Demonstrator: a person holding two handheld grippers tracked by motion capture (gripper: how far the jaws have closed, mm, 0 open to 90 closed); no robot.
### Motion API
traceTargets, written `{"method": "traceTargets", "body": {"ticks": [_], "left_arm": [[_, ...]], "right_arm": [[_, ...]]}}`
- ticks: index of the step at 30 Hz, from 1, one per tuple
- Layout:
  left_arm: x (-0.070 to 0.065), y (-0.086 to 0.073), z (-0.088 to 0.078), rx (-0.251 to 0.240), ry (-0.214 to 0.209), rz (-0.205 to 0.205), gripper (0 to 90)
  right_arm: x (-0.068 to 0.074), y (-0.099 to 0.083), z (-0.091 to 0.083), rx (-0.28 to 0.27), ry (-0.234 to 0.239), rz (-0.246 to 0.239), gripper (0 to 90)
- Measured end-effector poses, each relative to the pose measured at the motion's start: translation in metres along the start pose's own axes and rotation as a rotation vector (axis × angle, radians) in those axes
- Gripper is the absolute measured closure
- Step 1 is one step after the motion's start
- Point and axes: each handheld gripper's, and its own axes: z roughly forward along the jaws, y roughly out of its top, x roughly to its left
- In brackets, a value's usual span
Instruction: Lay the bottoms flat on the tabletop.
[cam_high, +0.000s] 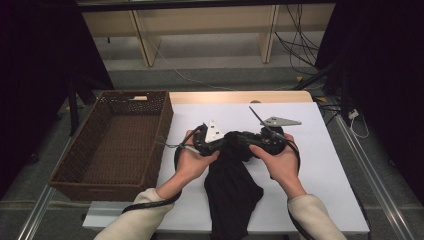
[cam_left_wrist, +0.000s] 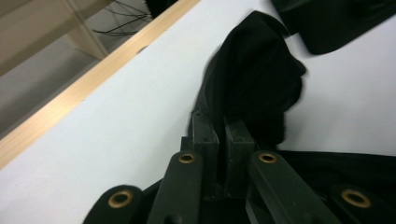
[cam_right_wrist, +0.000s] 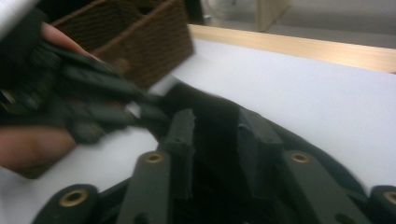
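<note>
Clearly the black cloth (cam_high: 231, 187) is soft and limp: left gripper (cam_left_wrist: 223, 122) pinches its bunched top, right gripper (cam_right_wrist: 219, 128) gapes loosely.

Readable text: I find none from my seat.
Black cloth (cam_high: 231, 185): I see no label or print.
Wicker basket (cam_high: 75, 165): I make out no tag or mark.
Worktop (cam_high: 325, 170): plain white sheet, nothing written that I can see.
Grey plates on the claws: bare, I read no numbers.
</note>
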Motion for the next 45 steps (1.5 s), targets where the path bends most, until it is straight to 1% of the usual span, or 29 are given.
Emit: {"method": "traceTargets", "body": {"ticks": [1,3,4,5,6,7,8,10,13,15,16,18,20,21,22,23,24,25,26,27,30,31,33,35,39,40,42,43,45], "left_arm": [[0.004,-0.001,-0.002,0.001,0.012,-0.014,85.1],[0.013,-0.003,-0.005,0.004,0.032,-0.038,85.2],[0.016,-0.005,-0.006,0.007,0.04,-0.048,85.1],[0.02,-0.007,-0.008,0.009,0.044,-0.059,85.1],[0.023,-0.009,-0.009,0.014,0.051,-0.067,85.1],[0.026,-0.01,-0.01,0.021,0.056,-0.081,85.1],[0.029,-0.012,-0.011,0.026,0.062,-0.089,85.1],[0.034,-0.016,-0.011,0.033,0.07,-0.107,85.1],[0.04,-0.019,-0.011,0.039,0.079,-0.125,85.0],[0.043,-0.02,-0.01,0.043,0.08,-0.138,85.0],[0.045,-0.02,-0.01,0.048,0.083,-0.141,85.0],[0.047,-0.021,-0.009,0.052,0.087,-0.149,85.0],[0.049,-0.022,-0.009,0.053,0.091,-0.155,85.0],[0.05,-0.023,-0.009,0.056,0.094,-0.156,85.0],[0.051,-0.024,-0.009,0.058,0.096,-0.161,84.9],[0.052,-0.024,-0.009,0.058,0.099,-0.166,84.9],[0.053,-0.025,-0.01,0.061,0.101,-0.171,84.9],[0.055,-0.026,-0.009,0.064,0.103,-0.175,84.9],[0.056,-0.027,-0.009,0.067,0.105,-0.178,84.8],[0.057,-0.028,-0.009,0.07,0.108,-0.181,84.8],[0.058,-0.031,-0.007,0.079,0.117,-0.186,84.6],[0.058,-0.032,-0.006,0.081,0.121,-0.187,84.5],[0.058,-0.033,-0.003,0.09,0.124,-0.189,84.4],[0.058,-0.035,-0.001,0.102,0.134,-0.179,84.3],[0.059,-0.037,0.003,0.126,0.145,-0.178,84.1],[0.059,-0.038,0.004,0.129,0.148,-0.182,83.9],[0.06,-0.039,0.004,0.135,0.159,-0.176,81.7],[0.06,-0.039,0.004,0.139,0.17,-0.173,78.3],[0.06,-0.039,0.001,0.136,0.199,-0.175,66.5]], "right_arm": [[-0.004,-0.003,-0.003,0.001,-0.021,0.004,64.5],[-0.013,-0.012,-0.009,0.023,-0.055,0.019,63.4],[-0.017,-0.017,-0.011,0.041,-0.073,0.026,62.5],[-0.02,-0.023,-0.013,0.07,-0.087,0.035,61.3],[-0.023,-0.031,-0.013,0.101,-0.087,0.038,60.1],[-0.026,-0.039,-0.013,0.131,-0.07,0.048,58.7],[-0.026,-0.048,-0.013,0.169,-0.041,0.07,57.3],[-0.027,-0.063,-0.01,0.229,-0.006,0.072,55.7],[-0.02,-0.079,-0.006,0.309,0.02,0.051,55.0],[-0.013,-0.085,-0.001,0.358,0.027,0.025,55.2],[-0.01,-0.088,0.001,0.379,0.025,0.006,57.1],[-0.003,-0.091,0.005,0.423,0.008,-0.032,66.4],[0.003,-0.092,0.007,0.454,0.012,-0.052,82.3],[0.005,-0.092,0.006,0.468,0.008,-0.073,86.5],[0.009,-0.091,0.005,0.469,0.001,-0.077,87.4],[0.011,-0.089,0.003,0.465,0.001,-0.093,87.7],[0.014,-0.087,0.0,0.465,0.001,-0.093,87.9],[0.016,-0.085,-0.002,0.444,0.009,-0.097,88.0],[0.02,-0.084,-0.006,0.431,0.021,-0.088,88.0],[0.023,-0.083,-0.008,0.422,0.036,-0.095,88.0],[0.036,-0.086,-0.012,0.398,0.159,-0.042,88.1],[0.041,-0.088,-0.011,0.405,0.181,-0.04,88.1],[0.049,-0.092,-0.008,0.422,0.212,-0.063,88.1],[0.055,-0.094,-0.005,0.436,0.23,-0.079,88.1],[0.066,-0.096,-0.003,0.472,0.28,-0.099,87.9],[0.067,-0.097,-0.002,0.483,0.285,-0.108,87.7],[0.067,-0.098,-0.001,0.486,0.277,-0.118,85.3],[0.066,-0.098,-0.001,0.486,0.277,-0.112,82.4],[0.059,-0.094,-0.003,0.442,0.258,-0.08,74.4]]}}
